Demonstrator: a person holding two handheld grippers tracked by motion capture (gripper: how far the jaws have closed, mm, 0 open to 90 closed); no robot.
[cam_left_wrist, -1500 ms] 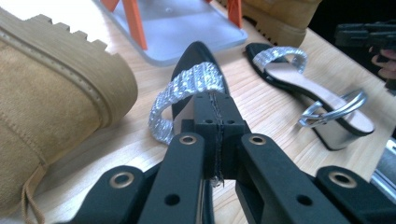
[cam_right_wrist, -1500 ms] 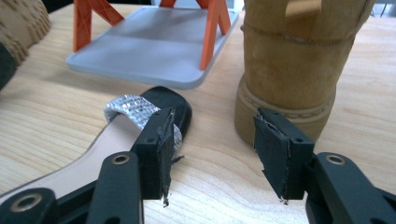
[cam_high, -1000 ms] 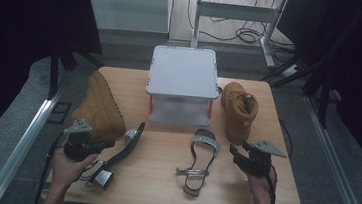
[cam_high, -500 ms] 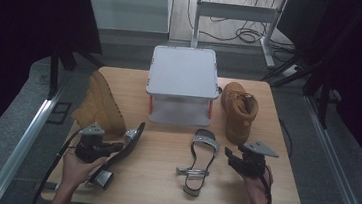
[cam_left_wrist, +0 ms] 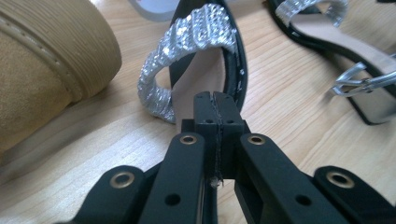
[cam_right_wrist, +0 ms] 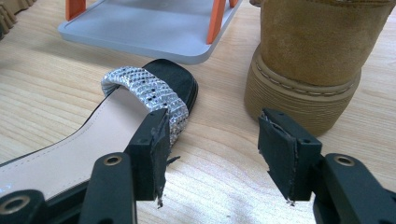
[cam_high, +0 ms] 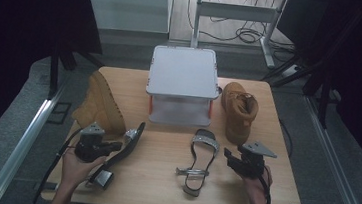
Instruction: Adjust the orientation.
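We see our left gripper, jaws pressed together on nothing, pointing at the black high-heeled sandal with a silver glitter strap lying on its side just ahead, while our right gripper stands parted, its left jaw just beside the matching flat-lying sandal on the wooden table.

I'm working in a lab-like recording space: my wooden table stands between dark curtains on a grey floor, metal rails alongside, loose cables under a bare desk frame behind
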